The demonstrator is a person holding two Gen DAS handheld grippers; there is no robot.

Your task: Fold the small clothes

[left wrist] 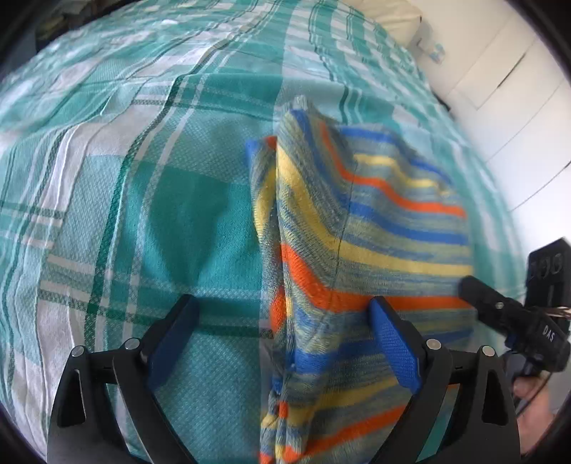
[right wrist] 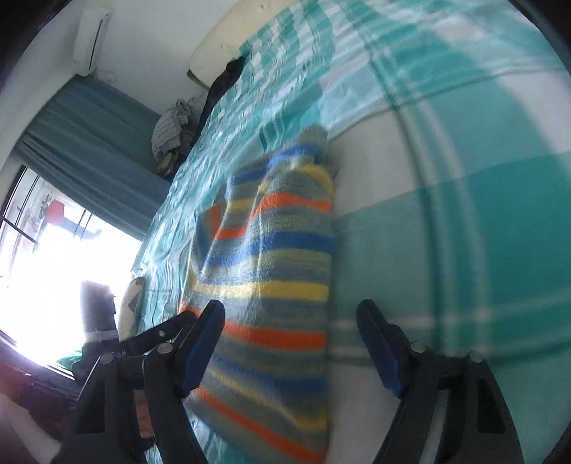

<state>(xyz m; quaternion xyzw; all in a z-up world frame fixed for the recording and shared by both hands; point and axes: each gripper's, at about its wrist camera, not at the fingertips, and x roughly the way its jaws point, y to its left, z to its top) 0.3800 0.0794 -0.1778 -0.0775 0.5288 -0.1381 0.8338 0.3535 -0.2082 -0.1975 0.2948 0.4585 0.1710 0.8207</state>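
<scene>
A small knit garment (left wrist: 357, 228) striped in blue, yellow, orange and grey lies folded lengthwise on the teal plaid bedspread (left wrist: 142, 178). My left gripper (left wrist: 282, 303) hovers over its near left edge with jaws wide apart. Its right finger (left wrist: 392, 342) sits over the cloth and its left finger is over bare bedspread. The right wrist view is blurred, and the same garment (right wrist: 271, 257) runs between the spread fingers of my right gripper (right wrist: 291, 310). Neither pad presses on it. The right gripper's black body (left wrist: 514, 321) shows at the left wrist view's right edge.
White cupboard doors (left wrist: 499, 89) stand past the bed's right side, and a cream pillow (left wrist: 396, 18) lies at its head. The right wrist view shows a bright window (right wrist: 46, 257), a teal curtain (right wrist: 92, 142) and a heap of clothes (right wrist: 171, 132) beside the bed.
</scene>
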